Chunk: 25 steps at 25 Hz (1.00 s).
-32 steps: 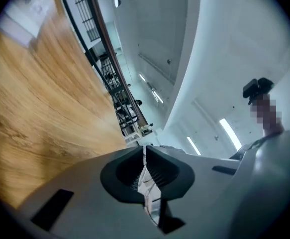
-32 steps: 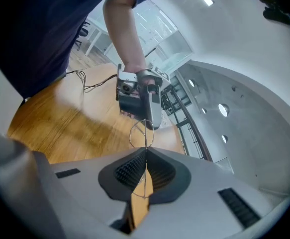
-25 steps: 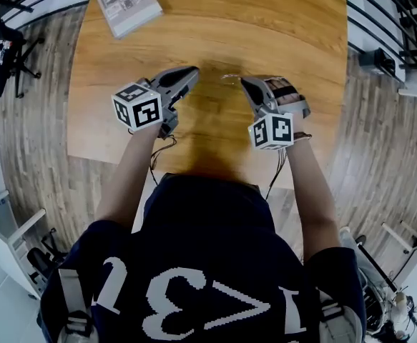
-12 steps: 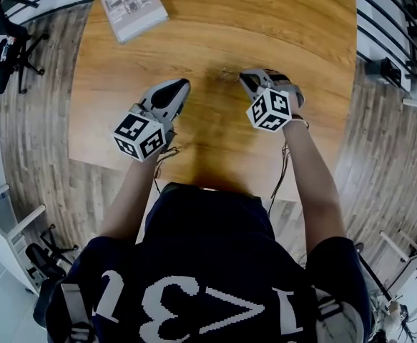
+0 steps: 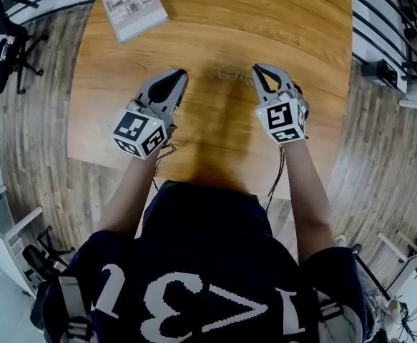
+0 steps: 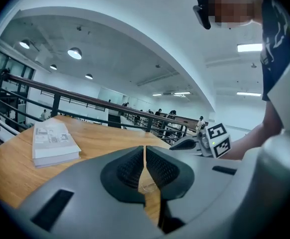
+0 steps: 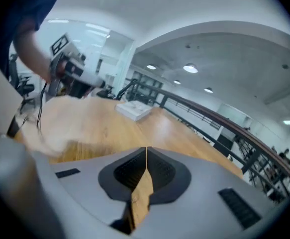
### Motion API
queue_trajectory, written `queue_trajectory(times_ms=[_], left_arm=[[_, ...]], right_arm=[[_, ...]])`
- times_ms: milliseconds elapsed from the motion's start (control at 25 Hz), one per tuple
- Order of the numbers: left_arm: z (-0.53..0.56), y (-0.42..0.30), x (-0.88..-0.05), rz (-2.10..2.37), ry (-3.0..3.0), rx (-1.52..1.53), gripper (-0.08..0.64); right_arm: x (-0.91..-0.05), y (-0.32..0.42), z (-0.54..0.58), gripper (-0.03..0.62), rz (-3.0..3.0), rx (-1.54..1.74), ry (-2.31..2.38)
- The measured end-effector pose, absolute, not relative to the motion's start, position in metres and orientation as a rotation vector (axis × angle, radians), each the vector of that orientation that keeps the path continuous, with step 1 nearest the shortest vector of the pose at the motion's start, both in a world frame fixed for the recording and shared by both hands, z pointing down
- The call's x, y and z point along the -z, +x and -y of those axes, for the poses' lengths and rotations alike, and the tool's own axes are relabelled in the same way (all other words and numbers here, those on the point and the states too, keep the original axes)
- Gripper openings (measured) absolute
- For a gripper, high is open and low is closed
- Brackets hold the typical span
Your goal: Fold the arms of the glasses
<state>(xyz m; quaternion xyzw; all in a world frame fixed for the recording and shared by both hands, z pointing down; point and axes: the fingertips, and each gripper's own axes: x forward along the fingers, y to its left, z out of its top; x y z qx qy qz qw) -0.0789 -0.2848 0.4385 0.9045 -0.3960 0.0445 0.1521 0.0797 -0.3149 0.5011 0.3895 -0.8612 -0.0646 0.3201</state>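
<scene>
My left gripper (image 5: 179, 75) and right gripper (image 5: 259, 70) are closed, empty, flanking the glasses (image 5: 229, 73); one careless shove could bend them.

Left gripper (image 6: 145, 148), jaws pressed together on nothing, above wooden table (image 6: 105, 141); book (image 6: 54, 142) lying at left, right gripper (image 6: 177, 144) at right, railing (image 6: 85, 97) behind.

Overhead plus two low, book (image 5: 131, 6) shared
</scene>
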Motion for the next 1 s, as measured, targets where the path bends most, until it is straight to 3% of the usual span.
queue_trajectory(times_ms=[240,560,1000], left_arm=[[0.292,-0.078,-0.399,1.237,2.663,-0.065,0.026],[0.281,-0.081,-0.327,1.368,2.770,0.038,0.026],[0.263,-0.088,-0.283,1.499,2.797,0.129,0.026]], right_arm=[[-0.385,0.136,0.298,0.025,2.512,-0.123,1.584],[-0.305,0.173,0.249,0.023,2.572,-0.032,1.819],[-0.258,0.168,0.228,0.023,2.582,0.149,1.845]])
